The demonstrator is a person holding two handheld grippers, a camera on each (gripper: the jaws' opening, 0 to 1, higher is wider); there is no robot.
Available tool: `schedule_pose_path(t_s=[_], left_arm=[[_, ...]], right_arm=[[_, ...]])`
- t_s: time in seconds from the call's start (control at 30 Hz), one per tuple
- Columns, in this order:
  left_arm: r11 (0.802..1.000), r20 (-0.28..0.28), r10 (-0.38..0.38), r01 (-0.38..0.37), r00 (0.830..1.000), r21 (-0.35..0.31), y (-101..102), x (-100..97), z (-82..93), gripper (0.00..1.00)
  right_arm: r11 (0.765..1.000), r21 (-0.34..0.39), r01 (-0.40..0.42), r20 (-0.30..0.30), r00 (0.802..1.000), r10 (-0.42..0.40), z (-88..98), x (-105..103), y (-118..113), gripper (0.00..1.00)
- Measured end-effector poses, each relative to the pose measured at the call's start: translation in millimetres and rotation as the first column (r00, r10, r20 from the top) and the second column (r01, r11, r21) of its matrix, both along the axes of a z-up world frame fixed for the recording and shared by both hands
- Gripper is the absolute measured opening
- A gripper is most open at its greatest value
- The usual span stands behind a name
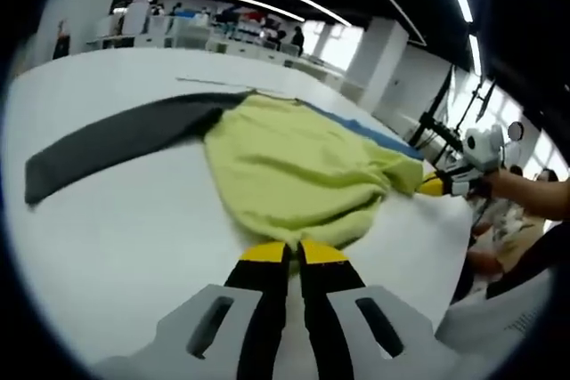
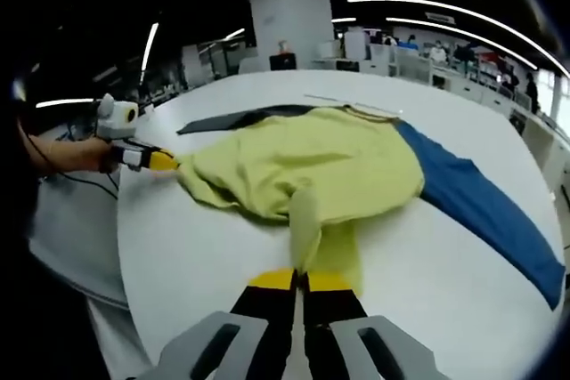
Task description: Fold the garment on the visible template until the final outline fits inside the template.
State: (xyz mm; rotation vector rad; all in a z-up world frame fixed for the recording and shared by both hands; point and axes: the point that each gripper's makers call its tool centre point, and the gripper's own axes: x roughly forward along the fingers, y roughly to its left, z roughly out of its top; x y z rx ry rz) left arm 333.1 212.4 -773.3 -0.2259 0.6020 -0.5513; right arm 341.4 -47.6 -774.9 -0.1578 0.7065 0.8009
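Observation:
A yellow-green garment (image 1: 294, 166) lies bunched on the white table (image 1: 134, 238), with a dark grey sleeve (image 1: 116, 144) stretched left and a blue sleeve (image 1: 378, 133) behind it. My left gripper (image 1: 289, 253) is shut on its near edge. My right gripper (image 1: 441, 186) enters from the right and pinches another edge. In the right gripper view the garment (image 2: 312, 162) has the blue sleeve (image 2: 485, 206) to the right and the grey sleeve (image 2: 223, 119) far left. There my right gripper (image 2: 298, 280) is shut on a raised yellow fold, while the left gripper (image 2: 156, 161) holds the far-left edge.
A thin line (image 1: 209, 81) marks the table beyond the garment, also the thin line (image 2: 352, 104) by the collar. A person's hand (image 1: 534, 193) holds the right gripper past the table edge (image 1: 454, 255). Desks and people stand far behind.

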Motion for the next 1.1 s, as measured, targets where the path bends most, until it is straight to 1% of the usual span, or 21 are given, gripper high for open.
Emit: schedule_pose_path(t_s=[0.17,0.23,0.37,0.47,0.53,0.6,0.63,0.67,0.7,0.73,0.77,0.8,0.87,0.9,0.97,1.0,1.03,1.1], left_arm=[[1.0,0.045,-0.01,0.01,0.999,0.005,2.2,1.1,20.9,0.0],[1.0,0.056,-0.02,0.02,0.998,0.008,2.2,0.7,27.0,0.0],[0.998,0.087,-0.051,0.047,0.995,0.045,3.7,-0.5,40.9,0.0],[0.997,0.09,-0.064,0.059,0.994,0.06,5.6,-3.2,49.1,0.0],[0.996,0.084,-0.067,0.062,0.994,0.07,8.6,-6.0,52.9,0.0],[0.996,0.082,-0.065,0.06,0.994,0.07,12.3,-8.9,56.6,0.0],[0.997,0.074,-0.058,0.053,0.996,0.063,15.1,-10.4,57.3,0.0],[0.997,0.06,-0.049,0.045,0.997,0.06,17.7,-11.5,56.3,0.0],[0.998,0.033,-0.036,0.034,0.999,0.062,21.0,-13.9,53.2,0.0],[0.997,0.036,-0.04,0.037,0.999,0.069,22.6,-14.2,52.1,0.0],[0.997,0.035,-0.035,0.032,0.999,0.077,25.7,-14.9,49.3,0.0],[0.997,0.033,-0.031,0.028,0.999,0.078,27.2,-14.8,47.4,0.0],[0.997,0.007,-0.024,0.024,1.0,0.075,28.5,-15.6,39.9,0.0],[0.997,0.003,-0.025,0.025,1.0,0.078,28.0,-15.4,37.3,0.0],[0.994,-0.037,-0.027,0.031,0.999,0.103,28.1,-18.2,25.6,0.0],[0.992,-0.046,-0.032,0.037,0.998,0.118,27.9,-19.1,20.1,0.0],[0.992,-0.051,-0.028,0.034,0.998,0.123,28.3,-19.2,16.7,0.0],[0.992,-0.073,-0.021,0.03,0.997,0.126,29.8,-20.5,9.0,0.0]], right_arm=[[1.0,0.026,0.0,-0.008,1.0,0.0,15.9,-1.8,-1.3,0.0],[0.999,0.054,0.005,-0.007,1.0,-0.005,26.0,-2.8,-0.5,0.0],[0.995,0.099,0.024,-0.021,1.0,-0.023,41.6,-4.3,-0.9,0.0],[0.991,0.125,0.042,-0.032,0.999,-0.039,51.6,-5.2,-2.7,0.0],[0.987,0.149,0.064,-0.047,0.997,-0.057,58.6,-6.2,-4.1,0.0],[0.977,0.189,0.096,-0.081,0.993,-0.082,64.6,-7.8,-4.6,0.0],[0.97,0.21,0.121,-0.108,0.989,-0.1,66.6,-8.9,-5.1,0.0],[0.967,0.216,0.137,-0.121,0.986,-0.112,66.4,-8.6,-6.9,0.0],[0.965,0.215,0.151,-0.133,0.983,-0.124,64.8,-8.3,-9.5,0.0],[0.965,0.213,0.156,-0.137,0.982,-0.128,63.8,-8.2,-10.4,0.0],[0.962,0.204,0.184,-0.159,0.975,-0.153,59.1,-7.6,-13.6,0.0],[0.961,0.197,0.195,-0.168,0.972,-0.163,56.0,-7.3,-15.3,0.0],[0.962,0.164,0.22,-0.185,0.964,-0.189,44.4,-6.2,-20.3,0.0],[0.963,0.142,0.231,-0.197,0.96,-0.201,37.1,-6.5,-22.9,0.0],[0.961,0.126,0.246,-0.22,0.952,-0.215,27.1,-7.9,-24.7,0.0],[0.96,0.127,0.25,-0.224,0.95,-0.218,23.6,-7.4,-25.5,0.0],[0.956,0.123,0.267,-0.241,0.942,-0.232,19.7,-8.4,-26.4,0.0],[0.955,0.084,0.285,-0.252,0.933,-0.256,8.4,-9.5,-32.7,0.0]])
